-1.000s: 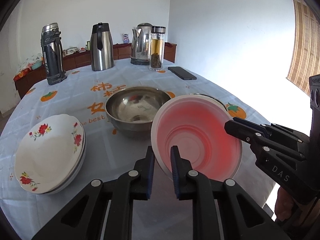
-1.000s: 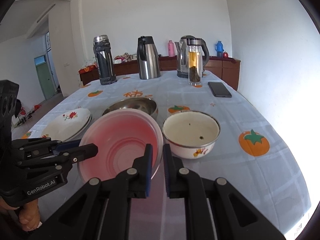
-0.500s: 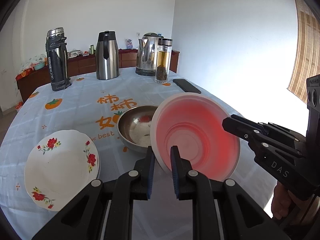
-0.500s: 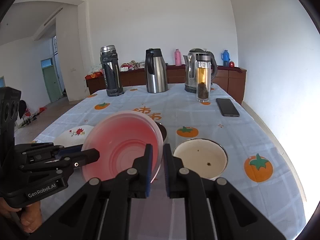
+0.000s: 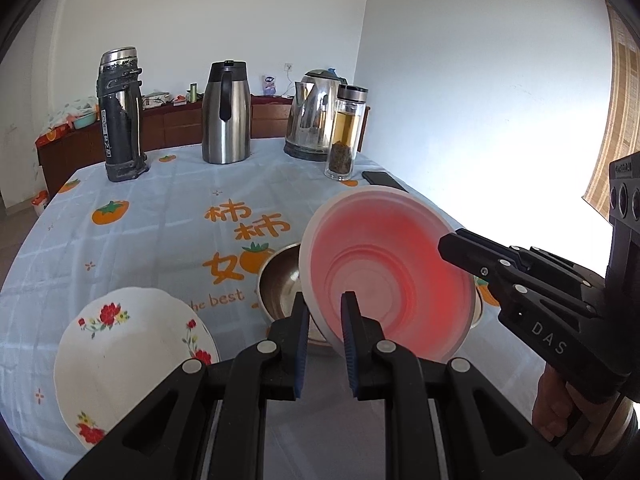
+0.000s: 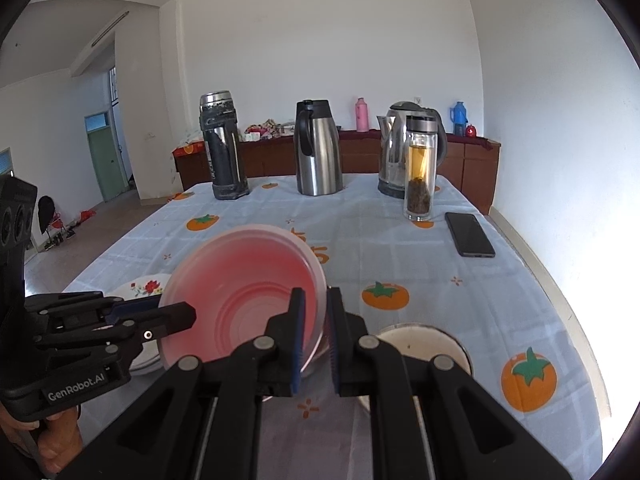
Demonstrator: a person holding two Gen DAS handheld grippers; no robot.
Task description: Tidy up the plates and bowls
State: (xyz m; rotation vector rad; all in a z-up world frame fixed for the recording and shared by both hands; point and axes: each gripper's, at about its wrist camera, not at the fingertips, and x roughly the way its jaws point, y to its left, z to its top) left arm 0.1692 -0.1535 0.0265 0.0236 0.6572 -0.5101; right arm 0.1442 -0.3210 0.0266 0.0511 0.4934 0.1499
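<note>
Holding up one bowl with both tongs, I start from the desk, the biggest thing here, under a pale blue cloth printed with orange persimmons. At its far edge stand a dark flask, a steel jug, a kettle and a glass tea bottle, with a black phone lying flat near the bottle.

Next down in size is the pink bowl, tilted with its open side facing me and lifted clear of the cloth. My left tongs are closed narrow on its near rim, one pad inside and one outside. My right tongs pinch the rim on the opposite side in the same way; in the left view they reach in from the right edge, with my hand below them.

Behind and under the pink bowl sits a steel bowl on the cloth, partly hidden. To the left lie the floral plates, white with red flowers; the right view shows them as a stack. To the right of the pink bowl rests a white enamel bowl, its rim showing just past my right tongs.
</note>
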